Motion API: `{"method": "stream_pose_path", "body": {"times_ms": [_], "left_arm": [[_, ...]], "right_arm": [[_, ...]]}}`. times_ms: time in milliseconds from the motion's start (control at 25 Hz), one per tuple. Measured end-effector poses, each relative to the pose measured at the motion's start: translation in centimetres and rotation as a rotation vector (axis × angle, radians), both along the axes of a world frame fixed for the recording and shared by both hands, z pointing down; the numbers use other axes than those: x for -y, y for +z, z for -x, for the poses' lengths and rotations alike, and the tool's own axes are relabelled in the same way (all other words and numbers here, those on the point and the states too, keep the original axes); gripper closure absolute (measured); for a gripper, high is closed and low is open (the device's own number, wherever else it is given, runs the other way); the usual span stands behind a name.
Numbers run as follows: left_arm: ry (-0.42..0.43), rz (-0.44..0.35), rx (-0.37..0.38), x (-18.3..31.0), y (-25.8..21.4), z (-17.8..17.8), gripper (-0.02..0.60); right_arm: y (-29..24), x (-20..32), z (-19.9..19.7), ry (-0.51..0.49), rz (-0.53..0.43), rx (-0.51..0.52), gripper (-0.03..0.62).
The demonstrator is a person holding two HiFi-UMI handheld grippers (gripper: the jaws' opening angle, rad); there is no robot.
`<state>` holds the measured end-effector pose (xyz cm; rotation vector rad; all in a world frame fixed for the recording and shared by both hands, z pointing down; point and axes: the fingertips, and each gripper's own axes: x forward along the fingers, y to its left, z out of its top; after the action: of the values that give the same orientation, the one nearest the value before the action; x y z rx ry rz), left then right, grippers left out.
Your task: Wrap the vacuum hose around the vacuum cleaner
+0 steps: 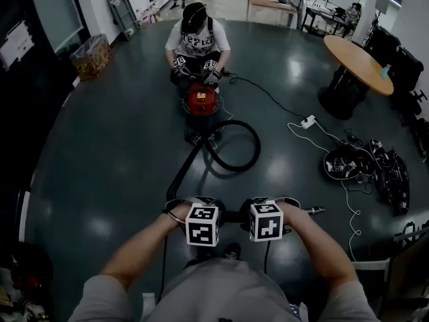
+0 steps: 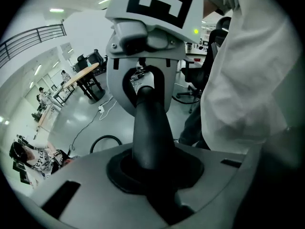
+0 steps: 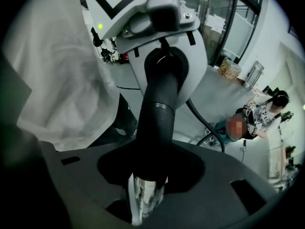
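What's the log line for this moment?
left hand-held gripper: shut on vacuum hose | right hand-held gripper: shut on vacuum hose | hose slack: looped on floor, not wrapped around vacuum cleaner

Your left gripper (image 1: 201, 215) and right gripper (image 1: 265, 215) sit side by side on the near end of the hose (image 1: 258, 145), which loops ahead to the vacuum cleaner (image 1: 202, 100), person (image 1: 196, 42) kneeling right behind it, table (image 1: 355, 59) far right.
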<state>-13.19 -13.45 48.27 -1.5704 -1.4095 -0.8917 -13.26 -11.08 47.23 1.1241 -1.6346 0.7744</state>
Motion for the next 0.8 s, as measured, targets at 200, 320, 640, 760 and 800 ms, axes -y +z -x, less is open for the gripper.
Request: {"method": "stream_pose_path", "body": {"times_ms": [200,320,640,760,800], "left_arm": [[-0.019,-0.017,-0.025,1.9,0.6,-0.2,0.502],[-0.036,-0.022,-0.022,3.8,1.1,0.0,0.502],[-0.090,0.031,-0.051,7.0,2.5,0.1,0.495],[-0.121,0.080,-0.061,6.8,1.8,0.2,0.494],[-0.137,0.098,-0.065,6.5,1.5,0.3,0.494]], "right_arm": [[-0.6,-0.4,-1.8,0.147,-0.060,-0.104,0.408],[-3.2,-1.5,-2.6,0.290,-0.143,-0.148,0.404],[-5.1,-6.7,-3.4,1.003,-0.544,-0.012,0.404],[-2.9,-7.9,-3.1,1.171,-0.564,0.027,0.404],[-2.4,-8.0,-3.0,1.217,-0.580,0.053,0.404]]}}
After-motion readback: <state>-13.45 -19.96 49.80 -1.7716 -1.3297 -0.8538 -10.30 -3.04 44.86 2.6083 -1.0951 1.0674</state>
